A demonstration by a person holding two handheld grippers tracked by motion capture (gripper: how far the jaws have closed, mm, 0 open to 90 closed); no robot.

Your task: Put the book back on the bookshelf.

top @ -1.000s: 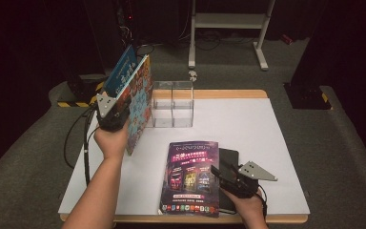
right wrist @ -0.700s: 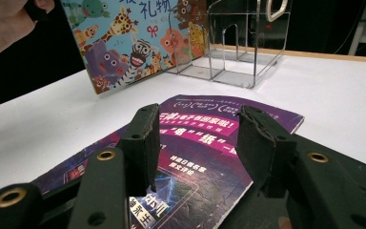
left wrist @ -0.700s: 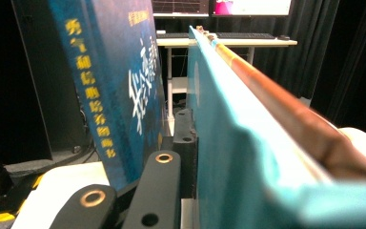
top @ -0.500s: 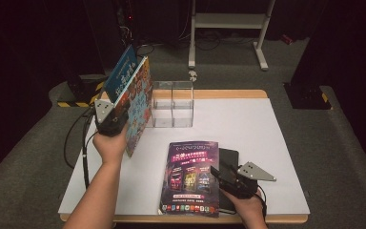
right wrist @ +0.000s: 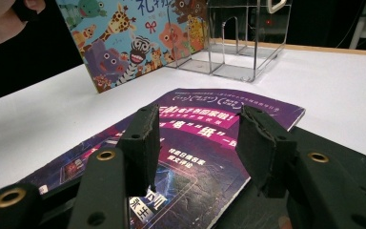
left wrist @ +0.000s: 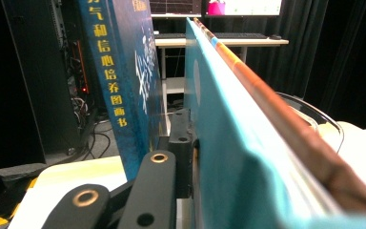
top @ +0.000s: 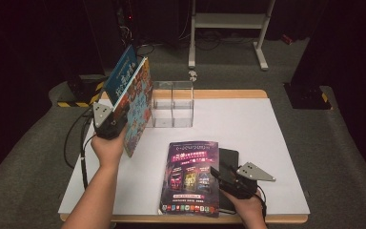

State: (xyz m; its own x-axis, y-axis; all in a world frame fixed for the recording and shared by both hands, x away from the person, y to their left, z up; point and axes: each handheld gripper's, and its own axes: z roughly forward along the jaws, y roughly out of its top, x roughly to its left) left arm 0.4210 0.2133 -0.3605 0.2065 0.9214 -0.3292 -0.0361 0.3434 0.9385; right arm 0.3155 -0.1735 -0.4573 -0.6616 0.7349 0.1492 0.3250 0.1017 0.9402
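Picture book [top: 137,107], high view: stood tilted beside the clear acrylic box [top: 172,103], left gripper [top: 108,125] on its lower edge
Left gripper view: jaws just eased apart; whether they clamped the picture book [left wrist: 248,143] or blue book [left wrist: 119,67], cannot tell
Right gripper [right wrist: 198,143], own view: jaws half open, empty, over the purple magazine [right wrist: 190,138], nearer than the box

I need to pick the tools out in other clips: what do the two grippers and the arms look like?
Both are black. The left gripper and right gripper each carry a grey three-cornered plate on top. The jaws are flat black links with brass-coloured rivets and ribbed black pads. A black cable trails from the left one. Both forearms are bare, with no sleeves.
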